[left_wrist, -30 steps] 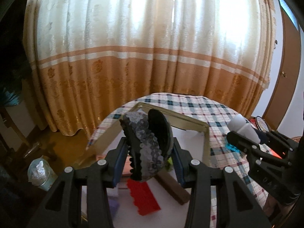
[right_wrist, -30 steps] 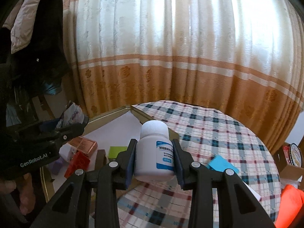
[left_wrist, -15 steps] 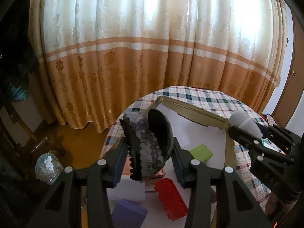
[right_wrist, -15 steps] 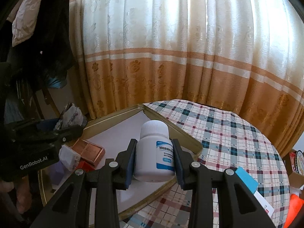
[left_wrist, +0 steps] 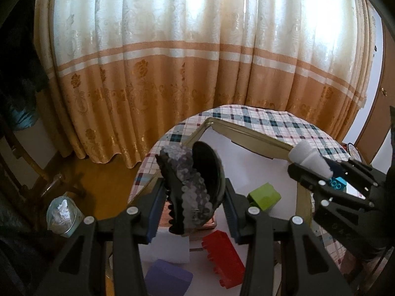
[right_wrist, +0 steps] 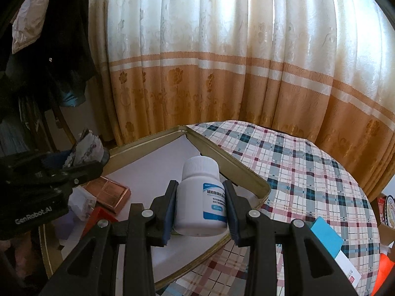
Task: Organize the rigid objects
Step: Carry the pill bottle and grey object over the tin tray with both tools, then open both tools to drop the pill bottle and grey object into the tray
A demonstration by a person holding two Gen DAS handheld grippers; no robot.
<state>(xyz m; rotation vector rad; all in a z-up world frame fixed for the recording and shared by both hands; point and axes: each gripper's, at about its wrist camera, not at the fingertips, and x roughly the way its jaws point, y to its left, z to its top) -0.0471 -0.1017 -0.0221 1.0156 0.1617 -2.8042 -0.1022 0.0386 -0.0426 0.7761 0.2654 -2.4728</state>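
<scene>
The white pill bottle (right_wrist: 201, 197) stands upright between the pads of the right gripper (right_wrist: 200, 206), clamped at its label, cap pointing up and slightly away, its long axis roughly vertical, hanging above the near corner of the gold-rimmed tray (right_wrist: 237, 170). The left gripper (left_wrist: 195, 197) is clenched on a sequined hair claw clip (left_wrist: 191, 185), whose long axis runs up and away from the jaws, its toothed edge toward the camera. Below and ahead of that gripper lie a red toy brick (left_wrist: 223, 259), a green brick (left_wrist: 264, 196), a purple block (left_wrist: 169, 280) and a copper-coloured case (right_wrist: 108, 193), probably a makeup palette. The tray is crowded there: setting the clip down blind could knock the bricks, and the smooth bottle may topple if released tilted or on the tray's rim. The tray rests on the checked tabletop (right_wrist: 308, 172).
</scene>
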